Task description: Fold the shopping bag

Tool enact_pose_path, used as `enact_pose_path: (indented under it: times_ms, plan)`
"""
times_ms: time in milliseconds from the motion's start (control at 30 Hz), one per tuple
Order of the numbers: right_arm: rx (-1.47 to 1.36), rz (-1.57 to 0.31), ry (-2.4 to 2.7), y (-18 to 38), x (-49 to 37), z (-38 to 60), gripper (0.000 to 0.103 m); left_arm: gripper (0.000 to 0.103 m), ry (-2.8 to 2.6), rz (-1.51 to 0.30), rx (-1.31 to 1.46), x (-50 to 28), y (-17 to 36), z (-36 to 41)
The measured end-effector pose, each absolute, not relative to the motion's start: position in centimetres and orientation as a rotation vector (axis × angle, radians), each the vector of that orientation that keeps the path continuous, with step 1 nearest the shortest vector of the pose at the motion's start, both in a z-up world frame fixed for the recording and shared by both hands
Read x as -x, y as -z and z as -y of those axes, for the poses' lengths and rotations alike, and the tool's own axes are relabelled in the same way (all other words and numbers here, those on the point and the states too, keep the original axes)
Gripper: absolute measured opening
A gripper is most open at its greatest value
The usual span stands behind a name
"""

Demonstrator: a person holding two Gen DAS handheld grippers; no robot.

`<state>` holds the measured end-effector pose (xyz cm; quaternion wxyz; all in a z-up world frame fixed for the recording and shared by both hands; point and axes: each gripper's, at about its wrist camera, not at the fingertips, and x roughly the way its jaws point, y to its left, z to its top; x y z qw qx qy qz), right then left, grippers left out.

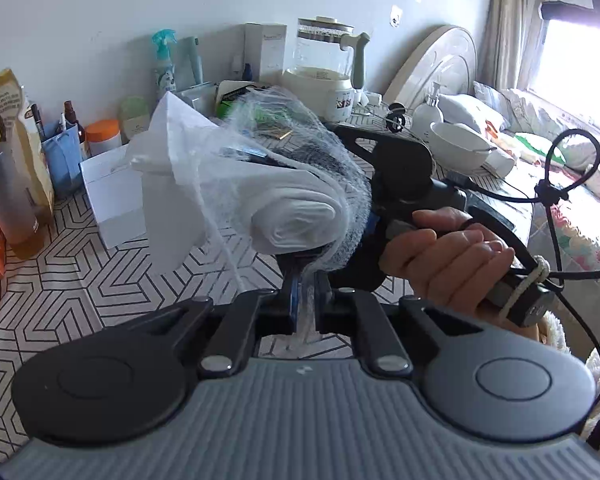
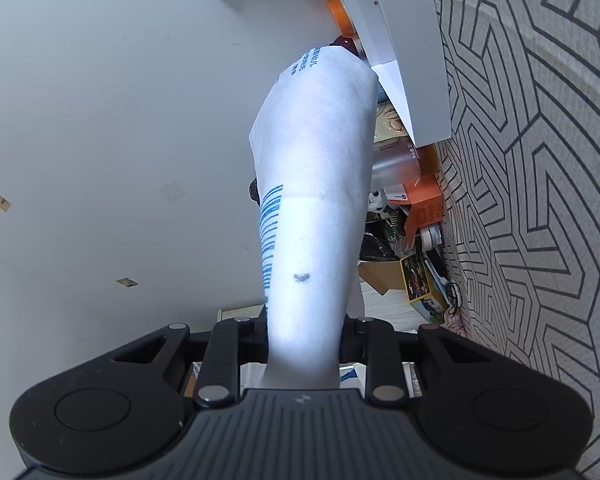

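Note:
The white shopping bag (image 1: 296, 216), rolled up with a loose flap to the left, hangs above the table inside a see-through mesh pouch (image 1: 332, 148). My left gripper (image 1: 307, 308) sits just below it. Its jaws are slightly apart, and a strip of the mesh runs loosely between them. A hand (image 1: 452, 256) holds the right gripper's black body (image 1: 400, 168), whose fingertips are hidden by the mesh. In the right wrist view the right gripper (image 2: 304, 332) is shut on the white bag (image 2: 316, 152), whose blue print runs up and away from the jaws.
A white box (image 1: 112, 196), a glass kettle (image 1: 324, 68), a spray bottle (image 1: 164, 60), bottles and jars crowd the back of the patterned tablecloth (image 1: 80, 288). A white bowl (image 1: 460, 144) stands at right, before a bed. A black cable (image 1: 556, 200) loops by the hand.

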<state>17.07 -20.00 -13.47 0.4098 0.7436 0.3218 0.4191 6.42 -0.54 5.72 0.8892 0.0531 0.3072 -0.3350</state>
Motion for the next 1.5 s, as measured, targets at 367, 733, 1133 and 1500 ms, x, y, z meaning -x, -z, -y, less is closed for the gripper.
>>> enact_pose_path:
  times_ms: [367,733,1133,1500]
  plan:
    - [-1.924,-0.831,-1.048,15.3,-18.1,20.9,0.028,0.055,0.689,-0.548,0.096,-5.5,-6.5,-2.6]
    - [-1.916,-0.852,-1.089,15.5,-18.1,20.7,0.028,0.056,0.608,-0.488,0.219,-7.3,-7.1,-4.2]
    - [-1.950,-0.865,-1.114,16.9,-17.4,21.6,0.028,0.056,0.503,-0.488,0.181,-8.2,-7.0,-4.4]
    - [-1.941,-0.874,-1.150,17.2,-17.2,22.1,0.028,0.057,0.401,-0.473,0.051,-9.4,-6.7,-3.5]
